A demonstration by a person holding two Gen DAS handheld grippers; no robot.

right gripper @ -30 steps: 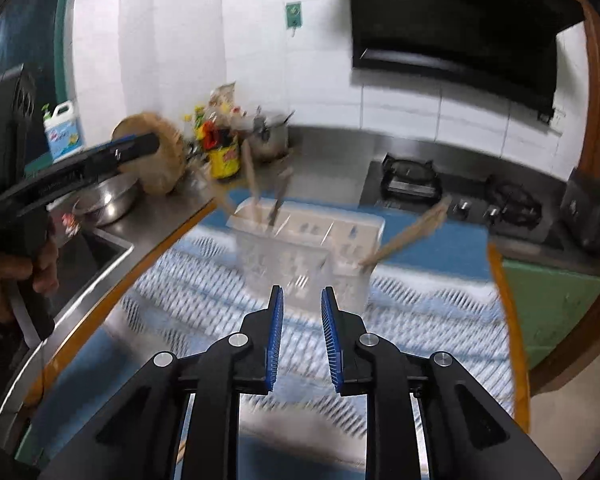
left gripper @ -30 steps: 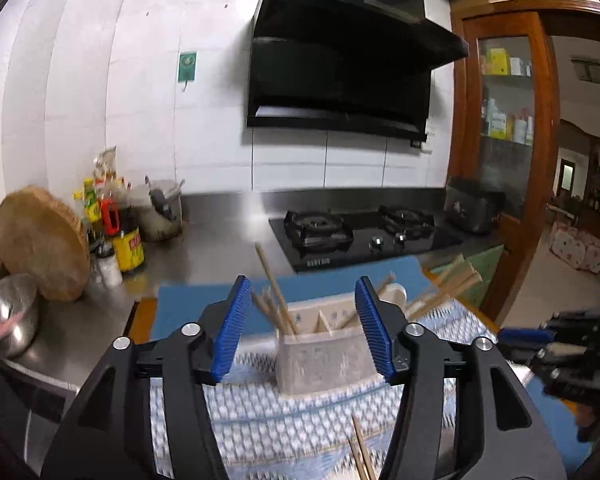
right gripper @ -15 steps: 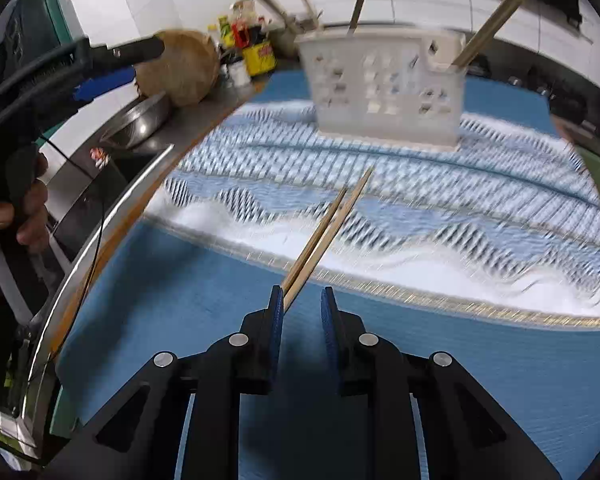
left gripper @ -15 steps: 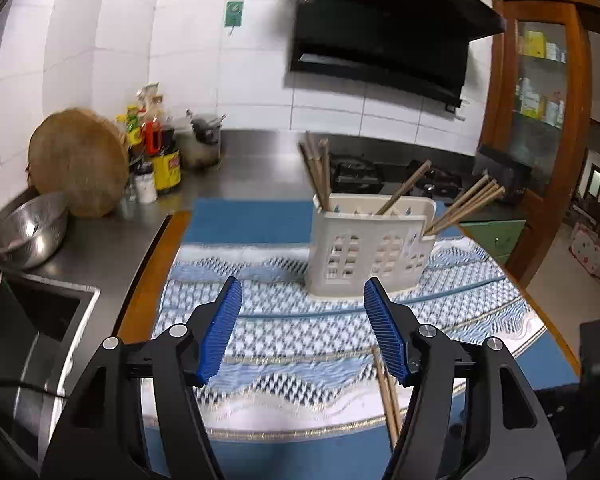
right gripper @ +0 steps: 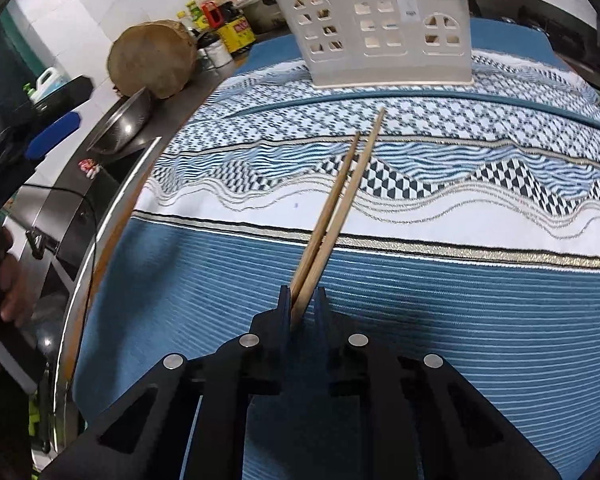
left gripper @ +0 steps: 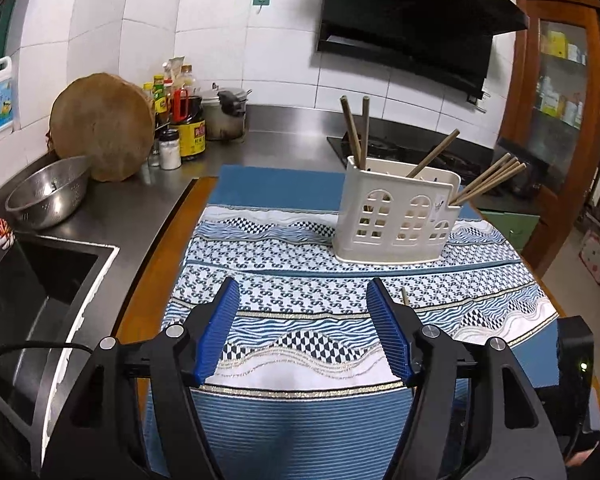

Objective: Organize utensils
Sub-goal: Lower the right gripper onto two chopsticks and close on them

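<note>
We see open patterned cloth (left gripper: 300,264) between the near edge and the white utensil holder (left gripper: 396,216), which stands far right on the tabletop. Chopsticks (left gripper: 488,178) lean out of its right end and others rise from its left, crowding any approach from above. Left of the cloth, the steel bowl (left gripper: 48,196), round wooden board (left gripper: 102,124) and bottles (left gripper: 188,120) line the wall.

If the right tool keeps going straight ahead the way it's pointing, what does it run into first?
Probably the white utensil holder. The right tool, shut on a pair of chopsticks, points across the patterned cloth toward it; the chopstick tips would likely touch first, though depth is uncertain.
</note>
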